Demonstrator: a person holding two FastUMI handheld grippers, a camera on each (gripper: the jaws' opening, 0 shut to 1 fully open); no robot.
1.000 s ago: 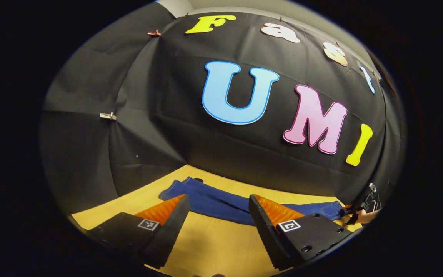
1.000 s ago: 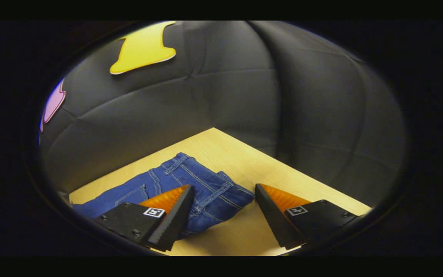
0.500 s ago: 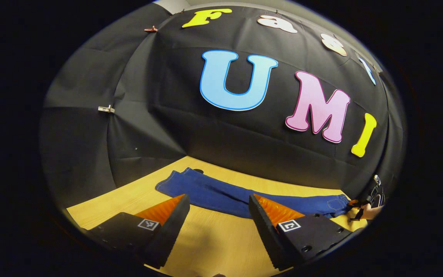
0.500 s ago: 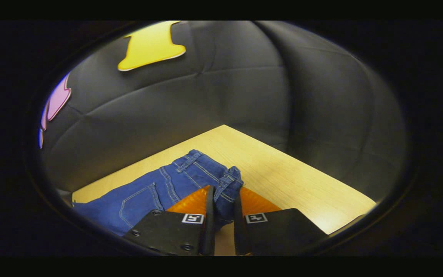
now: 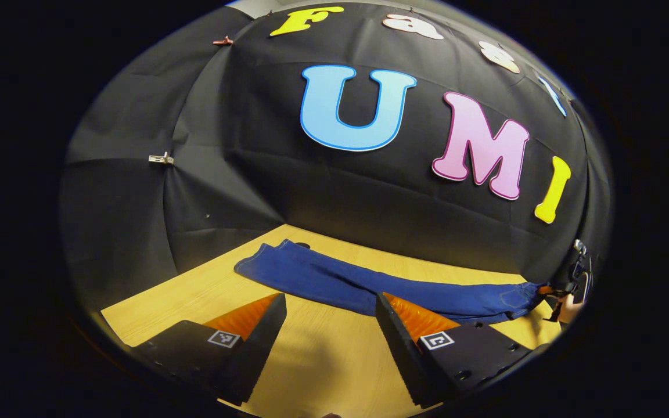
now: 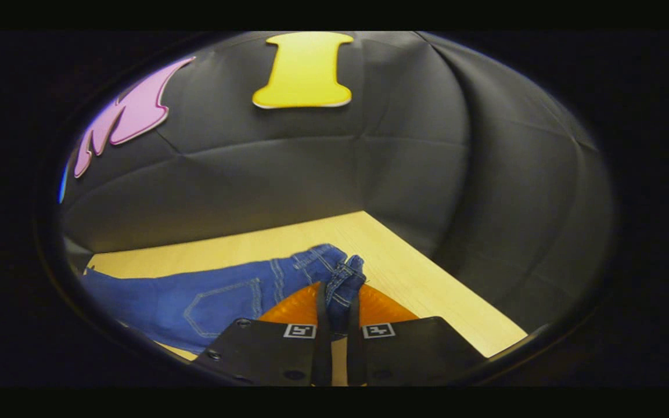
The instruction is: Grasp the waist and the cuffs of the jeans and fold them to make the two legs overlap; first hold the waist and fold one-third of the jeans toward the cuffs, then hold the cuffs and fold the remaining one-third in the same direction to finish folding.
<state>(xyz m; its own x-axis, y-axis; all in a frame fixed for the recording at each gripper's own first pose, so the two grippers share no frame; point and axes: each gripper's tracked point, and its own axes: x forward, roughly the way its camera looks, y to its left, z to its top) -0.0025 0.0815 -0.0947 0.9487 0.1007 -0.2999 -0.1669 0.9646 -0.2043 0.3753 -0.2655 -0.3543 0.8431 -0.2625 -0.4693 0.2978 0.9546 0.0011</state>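
Observation:
Blue jeans [image 5: 334, 281] lie stretched along the back of the wooden table [image 5: 195, 290], cuffs at the left, waist at the right. My left gripper [image 5: 328, 307] hovers open over the table in front of the legs, with nothing between its fingers. In the right gripper view the waist of the jeans [image 6: 343, 278] is bunched up and pinched between both fingers of my right gripper [image 6: 334, 302], which is shut on it. The back pocket [image 6: 224, 299] lies to the left of that grip. Far right in the left gripper view, the right gripper [image 5: 561, 287] shows at the waist end.
The black cloth wall [image 5: 253, 191] rises right behind the jeans and wraps around the table's corners. A metal clip [image 5: 160, 158] hangs on the wall at the left. Bare wood [image 6: 427, 278] lies to the right of the waist.
My right gripper closed on the waist and has turned left while lifting it slightly. The left gripper's view has tilted down a little, staying open.

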